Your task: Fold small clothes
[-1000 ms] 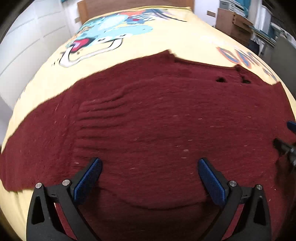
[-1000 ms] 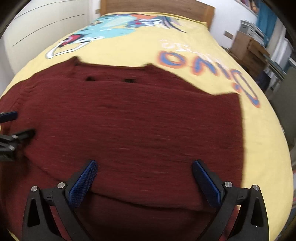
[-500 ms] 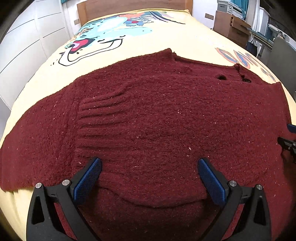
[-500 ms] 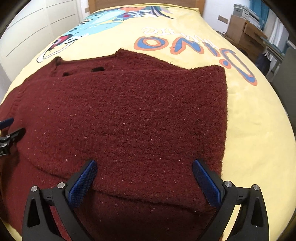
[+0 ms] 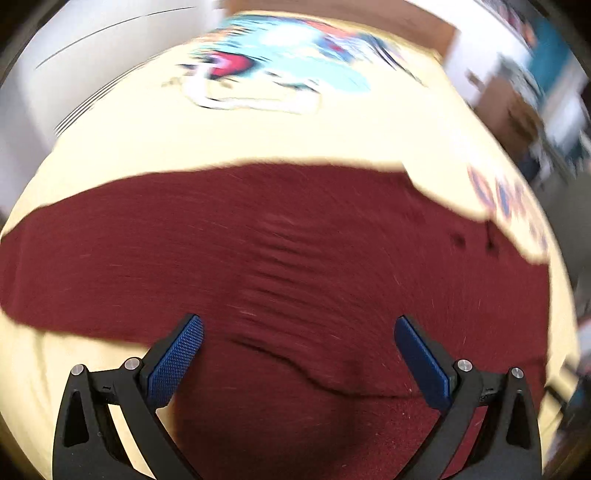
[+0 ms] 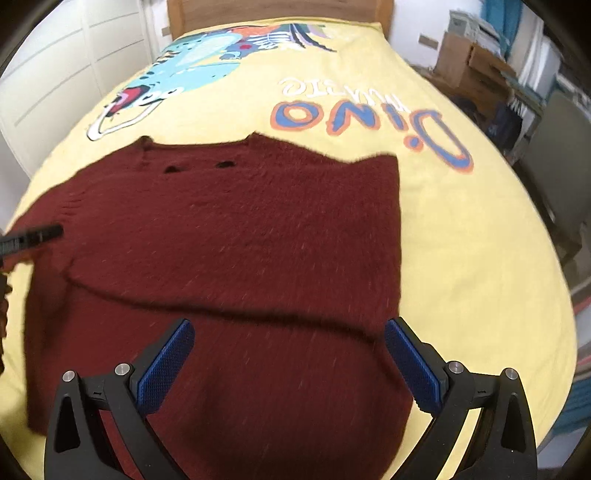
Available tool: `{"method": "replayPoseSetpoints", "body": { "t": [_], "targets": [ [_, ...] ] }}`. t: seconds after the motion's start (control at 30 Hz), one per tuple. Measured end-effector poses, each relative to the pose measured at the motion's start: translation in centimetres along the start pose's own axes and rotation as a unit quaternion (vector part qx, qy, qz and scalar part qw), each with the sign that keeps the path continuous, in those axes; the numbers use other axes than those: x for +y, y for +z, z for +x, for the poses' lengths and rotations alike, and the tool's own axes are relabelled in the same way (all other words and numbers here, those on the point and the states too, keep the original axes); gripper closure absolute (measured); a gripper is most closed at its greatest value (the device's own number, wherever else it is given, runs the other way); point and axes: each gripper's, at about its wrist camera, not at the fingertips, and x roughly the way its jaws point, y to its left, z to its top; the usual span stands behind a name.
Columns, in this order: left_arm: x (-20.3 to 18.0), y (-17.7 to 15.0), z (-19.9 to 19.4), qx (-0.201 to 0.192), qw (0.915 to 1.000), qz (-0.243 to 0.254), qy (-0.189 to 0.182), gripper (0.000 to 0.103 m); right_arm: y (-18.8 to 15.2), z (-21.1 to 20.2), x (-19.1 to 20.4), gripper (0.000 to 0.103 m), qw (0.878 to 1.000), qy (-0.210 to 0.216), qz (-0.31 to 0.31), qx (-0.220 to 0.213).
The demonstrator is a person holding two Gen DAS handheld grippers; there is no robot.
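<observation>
A dark red knitted sweater (image 6: 240, 229) lies flat on the yellow bed cover, its lower part folded up over the body, with a fold edge crossing just ahead of both grippers. It also shows in the blurred left wrist view (image 5: 280, 251), one sleeve stretching left. My left gripper (image 5: 297, 354) is open and empty above the sweater's left part. My right gripper (image 6: 288, 360) is open and empty above the right part. A tip of the left gripper shows at the right wrist view's left edge (image 6: 33, 236).
The yellow bed cover (image 6: 461, 229) carries a dinosaur print (image 6: 184, 62) and "Dino" lettering (image 6: 369, 118). A wooden headboard (image 6: 277, 7) stands at the far end. White cupboard doors (image 6: 55, 74) are on the left, cardboard boxes (image 6: 469, 62) on the right.
Both grippers have pulled back and swung, the left one leftward with motion blur, so more of the left sleeve shows. The right view has risen. The sweater lies unchanged.
</observation>
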Motion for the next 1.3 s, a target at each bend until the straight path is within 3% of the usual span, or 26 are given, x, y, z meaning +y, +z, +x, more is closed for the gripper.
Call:
{"method": "replayPoseSetpoints", "body": {
  "t": [0.17, 0.4, 0.53, 0.67, 0.83, 0.93, 1.03, 1.13, 1.2, 1.27, 1.3],
  "targets": [
    [8.6, 1.7, -3.7, -0.018, 0.9933, -0.110, 0.027, 0.001, -1.2, -2.1, 0.4, 0.000, 1.000, 0.027, 0.015, -0.007],
    [19.9, 0.9, -7.4, -0.036, 0.9617, -0.264, 0.064, 0.001, -0.9, -3.0, 0.1, 0.000, 1.000, 0.001, 0.019, -0.022],
    [24.0, 0.1, -7.3, -0.028, 0.9473, -0.308, 0.085, 0.001, -0.8, -3.2, -0.2, 0.000, 0.999, -0.001, 0.032, -0.024],
    [27.6, -0.5, -5.1, 0.010, 0.9292, -0.354, 0.106, 0.001, -1.2, -3.0, -0.3, 0.000, 0.999, -0.007, 0.029, -0.016],
    [30.0, -1.2, -2.4, 0.048, 0.9200, -0.375, 0.102, 0.001, -1.6, -2.8, -0.6, 0.000, 0.999, -0.015, 0.032, -0.006],
    [30.6, -1.2, -2.0, 0.039, 0.9193, -0.381, 0.090, 0.004, -1.7, -2.8, -0.8, 0.000, 0.999, -0.023, 0.032, -0.004],
    [31.0, -0.8, -1.4, 0.043, 0.9253, -0.368, 0.082, 0.016, -1.8, -2.9, -0.9, 0.000, 0.999, -0.025, 0.036, -0.002],
    [31.7, -0.5, -0.5, 0.054, 0.9312, -0.352, 0.076, 0.038, -1.9, -2.8, -0.9, 0.000, 0.999, -0.034, 0.034, -0.001],
    [32.2, -0.6, -0.9, 0.049, 0.9309, -0.355, 0.069, 0.074, -1.9, -2.8, -1.0, 0.000, 0.999, -0.038, 0.035, 0.000],
    [32.6, -0.4, -1.1, 0.041, 0.9296, -0.364, 0.041, 0.090, -2.0, -2.9, -1.1, 0.000, 0.999, -0.036, 0.038, 0.001],
    [32.5, -0.2, -1.5, 0.041, 0.9314, -0.360, 0.039, 0.091, -1.9, -2.9, -1.1, 0.000, 0.999, -0.037, 0.037, 0.001]
  ]
}}
